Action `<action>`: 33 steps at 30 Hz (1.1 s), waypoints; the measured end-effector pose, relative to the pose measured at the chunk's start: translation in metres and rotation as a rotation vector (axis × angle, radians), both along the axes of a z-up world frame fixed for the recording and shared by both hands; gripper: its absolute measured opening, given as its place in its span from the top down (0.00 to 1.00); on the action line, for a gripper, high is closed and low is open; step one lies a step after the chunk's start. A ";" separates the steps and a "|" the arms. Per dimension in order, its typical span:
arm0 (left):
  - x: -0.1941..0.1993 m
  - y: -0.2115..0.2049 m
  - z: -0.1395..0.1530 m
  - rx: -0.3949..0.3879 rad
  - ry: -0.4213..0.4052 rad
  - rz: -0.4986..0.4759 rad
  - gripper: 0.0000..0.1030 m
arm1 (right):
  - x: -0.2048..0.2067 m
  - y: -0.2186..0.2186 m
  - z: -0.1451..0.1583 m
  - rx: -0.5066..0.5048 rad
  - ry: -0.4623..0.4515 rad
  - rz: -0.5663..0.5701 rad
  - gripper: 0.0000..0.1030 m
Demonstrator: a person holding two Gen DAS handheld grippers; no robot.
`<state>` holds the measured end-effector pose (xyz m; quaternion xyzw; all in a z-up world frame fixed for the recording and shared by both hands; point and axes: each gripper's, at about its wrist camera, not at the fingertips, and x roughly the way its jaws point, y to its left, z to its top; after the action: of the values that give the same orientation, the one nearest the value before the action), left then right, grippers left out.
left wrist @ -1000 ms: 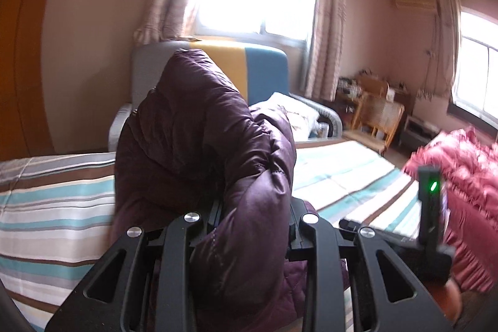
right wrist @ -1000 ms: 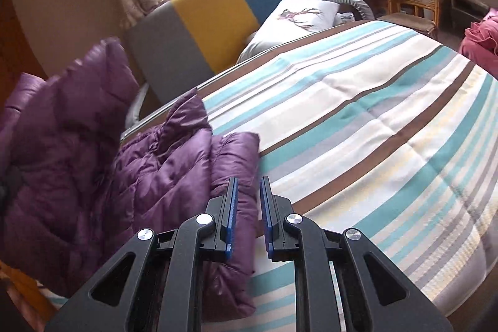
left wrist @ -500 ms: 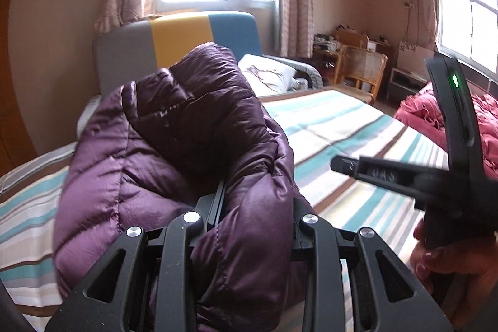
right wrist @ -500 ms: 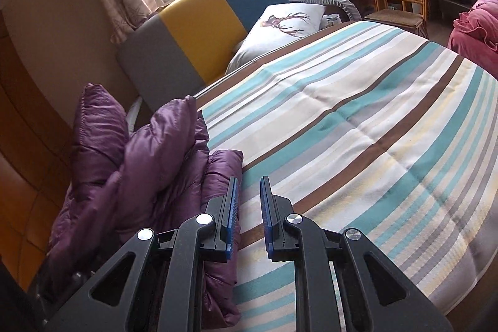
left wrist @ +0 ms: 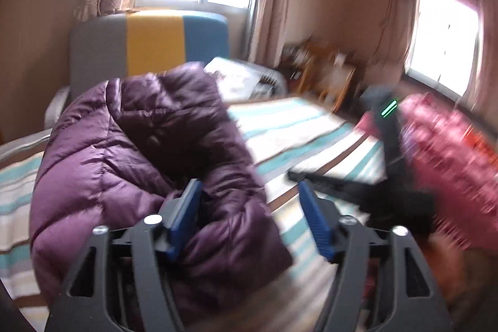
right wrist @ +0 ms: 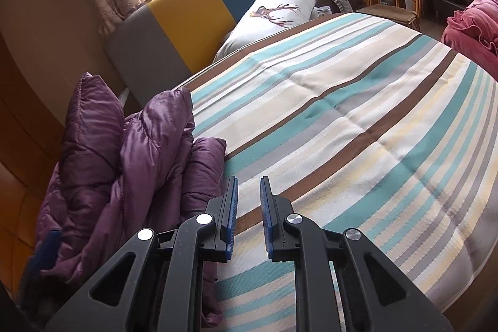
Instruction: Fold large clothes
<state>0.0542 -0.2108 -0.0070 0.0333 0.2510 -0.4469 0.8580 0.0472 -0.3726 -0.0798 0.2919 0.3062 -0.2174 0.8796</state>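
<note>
Left wrist view: I am watching my left gripper (left wrist: 249,204) letting go of the purple jacket (left wrist: 130,176) on the striped bed (left wrist: 311,126). Its jaws have just been opening and are now standing wide; a fold of jacket is lying between them against the left pad, with the right pad clear of it. The jacket is sitting bunched just ahead and to the left of that gripper. My right gripper (right wrist: 249,217) is hovering nearly closed on nothing, the jacket just to its left and bare sheet ahead. I am judging the job as partly done: the jacket is gathered into a thick bundle at the bed's edge, but it is looking lumpy, and squaring and flattening are remaining.
</note>
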 end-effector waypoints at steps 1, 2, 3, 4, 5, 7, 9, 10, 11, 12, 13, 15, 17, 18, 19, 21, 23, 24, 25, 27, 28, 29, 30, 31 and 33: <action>-0.003 0.007 0.006 -0.022 -0.006 0.000 0.34 | 0.000 0.000 -0.001 0.001 0.002 0.001 0.86; -0.006 0.017 0.013 -0.050 -0.023 0.005 0.32 | 0.001 0.000 -0.001 0.003 0.005 0.004 0.86; -0.006 0.026 0.019 -0.066 -0.041 0.020 0.31 | 0.001 0.001 -0.002 0.000 0.010 0.004 0.86; -0.002 0.039 0.024 -0.083 -0.060 0.055 0.31 | 0.002 0.002 -0.003 -0.003 0.013 0.004 0.86; 0.003 0.046 0.027 -0.092 -0.068 0.089 0.31 | 0.003 0.003 -0.003 -0.004 0.014 0.006 0.86; 0.021 0.065 0.027 -0.105 -0.062 0.196 0.31 | 0.004 0.004 -0.002 -0.010 0.015 0.009 0.86; 0.047 0.088 0.021 -0.108 -0.028 0.331 0.31 | 0.005 0.006 0.000 -0.015 0.014 0.015 0.86; 0.063 0.102 0.014 -0.100 0.000 0.412 0.32 | 0.005 0.006 0.000 -0.017 0.012 0.018 0.86; 0.073 0.109 0.010 -0.096 0.018 0.451 0.32 | 0.006 0.007 0.001 -0.020 0.011 0.019 0.86; 0.083 0.117 0.003 -0.091 0.042 0.489 0.32 | 0.006 0.008 0.002 -0.023 0.010 0.020 0.86; 0.092 0.124 -0.004 -0.083 0.067 0.509 0.33 | 0.006 0.009 0.003 -0.025 0.009 0.023 0.86; 0.101 0.125 -0.016 -0.060 0.102 0.494 0.37 | 0.006 0.011 0.003 -0.030 0.010 0.027 0.86; 0.099 0.112 -0.021 -0.025 0.076 0.451 0.37 | 0.006 0.012 0.002 -0.033 0.012 0.029 0.86; 0.095 0.105 -0.022 -0.006 0.050 0.433 0.37 | 0.006 0.012 0.002 -0.034 0.015 0.032 0.86; 0.093 0.100 -0.023 0.007 0.034 0.422 0.37 | 0.006 0.013 0.002 -0.034 0.016 0.032 0.86; 0.091 0.087 -0.027 0.037 0.029 0.390 0.39 | 0.006 0.013 0.001 -0.034 0.017 0.031 0.86; 0.096 0.083 -0.032 0.053 0.057 0.373 0.39 | 0.006 0.013 0.001 -0.035 0.019 0.034 0.86; 0.097 0.080 -0.035 0.061 0.061 0.371 0.39 | 0.006 0.014 0.001 -0.036 0.019 0.035 0.86; 0.094 0.082 -0.038 0.068 0.057 0.370 0.39 | 0.007 0.015 0.002 -0.037 0.019 0.038 0.86; 0.092 0.078 -0.038 0.099 0.034 0.365 0.39 | 0.007 0.018 0.006 -0.049 0.016 0.043 0.86; 0.091 0.076 -0.038 0.109 0.027 0.362 0.39 | 0.006 0.020 0.011 -0.065 0.005 0.040 0.86; 0.090 0.074 -0.038 0.117 0.023 0.359 0.39 | 0.005 0.022 0.017 -0.077 -0.009 0.037 0.86; 0.090 0.073 -0.038 0.122 0.020 0.357 0.39 | 0.003 0.024 0.024 -0.089 -0.027 0.036 0.86; 0.089 0.075 -0.036 0.124 0.020 0.359 0.39 | 0.002 0.028 0.035 -0.102 -0.058 0.037 0.86; 0.087 0.075 -0.035 0.122 0.023 0.360 0.39 | 0.003 0.038 0.053 -0.119 -0.107 0.057 0.86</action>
<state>0.1416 -0.1358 -0.0419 0.0348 0.2895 -0.2703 0.9176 0.0501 -0.3345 -0.0269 0.2416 0.2536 -0.1941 0.9163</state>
